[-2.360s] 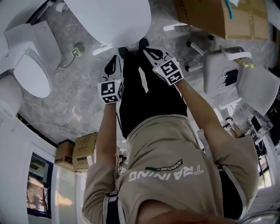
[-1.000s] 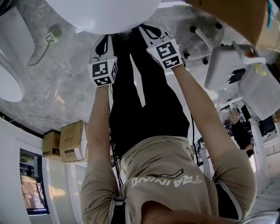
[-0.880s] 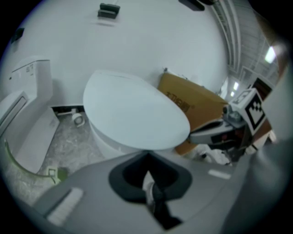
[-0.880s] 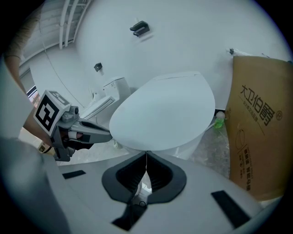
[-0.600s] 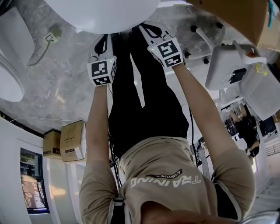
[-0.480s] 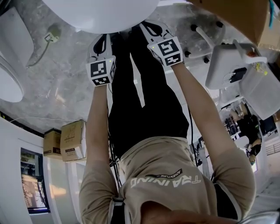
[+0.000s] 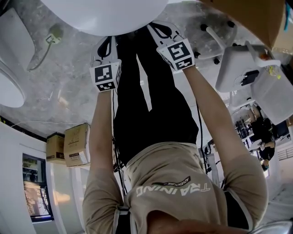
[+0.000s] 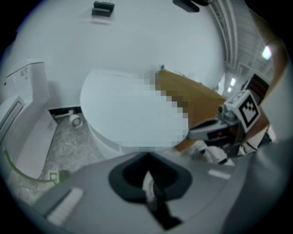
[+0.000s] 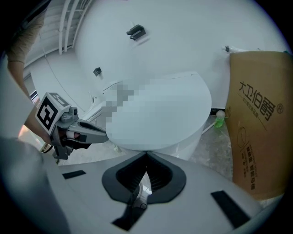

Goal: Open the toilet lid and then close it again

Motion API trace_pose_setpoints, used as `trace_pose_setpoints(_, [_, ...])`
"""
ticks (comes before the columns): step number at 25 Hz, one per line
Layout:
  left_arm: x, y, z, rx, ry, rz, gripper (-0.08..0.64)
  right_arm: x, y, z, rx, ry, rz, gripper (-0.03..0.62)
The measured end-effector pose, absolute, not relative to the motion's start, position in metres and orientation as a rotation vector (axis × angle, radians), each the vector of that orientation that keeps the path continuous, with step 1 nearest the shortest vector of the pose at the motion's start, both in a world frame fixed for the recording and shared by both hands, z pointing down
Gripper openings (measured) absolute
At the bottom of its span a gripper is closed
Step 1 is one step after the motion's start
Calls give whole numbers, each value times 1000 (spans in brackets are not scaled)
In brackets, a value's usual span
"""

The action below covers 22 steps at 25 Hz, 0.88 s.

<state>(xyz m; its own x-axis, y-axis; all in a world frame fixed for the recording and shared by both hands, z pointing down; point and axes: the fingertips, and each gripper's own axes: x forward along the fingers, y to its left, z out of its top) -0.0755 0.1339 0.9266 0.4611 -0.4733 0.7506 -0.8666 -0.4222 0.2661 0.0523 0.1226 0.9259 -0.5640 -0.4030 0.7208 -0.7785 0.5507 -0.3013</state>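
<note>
1. The left tool (image 8: 148, 154) has its jaws pressed together at the tips with nothing between them. It hangs just short of the front of the toilet, pointing at it and not touching it.
2. The toilet lid (image 7: 105, 13) is down, lying flat on the bowl. It is a broad white oval right ahead of both tools, so the opening step has not begun.
3. The lid looks like a stiff moulded plastic shell. It is probably light for its size and will not flex much. Its top is smooth and glossy, so a jaw pressed on the flat face would likely slide.
4. The hinge must sit at the far end, so the best place to take hold is the near front rim. There the edge overhangs the bowl a little. A jaw could slip under that lip to lever it up, or the jaws could spread and pinch the rim.
5. For closing, the lid may drop under its own weight. Keeping a hold on the rim all the way down seems wise, since a slam could crack the plastic.
6. The right tool (image 9: 147, 152) is likewise closed and empty. It sits beside the left one and is aimed at the same front edge.
7. A tall cardboard box (image 9: 256, 137) stands on the marbled floor (image 7: 68, 91) close to the toilet's right side. It limits elbow room there.
</note>
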Motion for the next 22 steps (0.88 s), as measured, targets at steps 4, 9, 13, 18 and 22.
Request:
trace_pose_setpoints(4, [-76,133,925,2052,-1111,773,5,52,122,924,945,-2187,836,12])
trace_pose_setpoints(9, [-76,134,916,2057,-1099,776,5,52,122,914,968,-2178,864,12])
trace_pose_setpoints(13, [-73,133,905,2078,-1092,793,5,54,122,903,981,-2184,871,12])
trace_pose_setpoints(18, [-74,132,882,2070,-1089,781,5,53,120,879,973,-2190,902,12])
trace_pose_setpoints(22, [-74,130,859,2043,-1085,765,5,54,118,856,958,-2217,904,12])
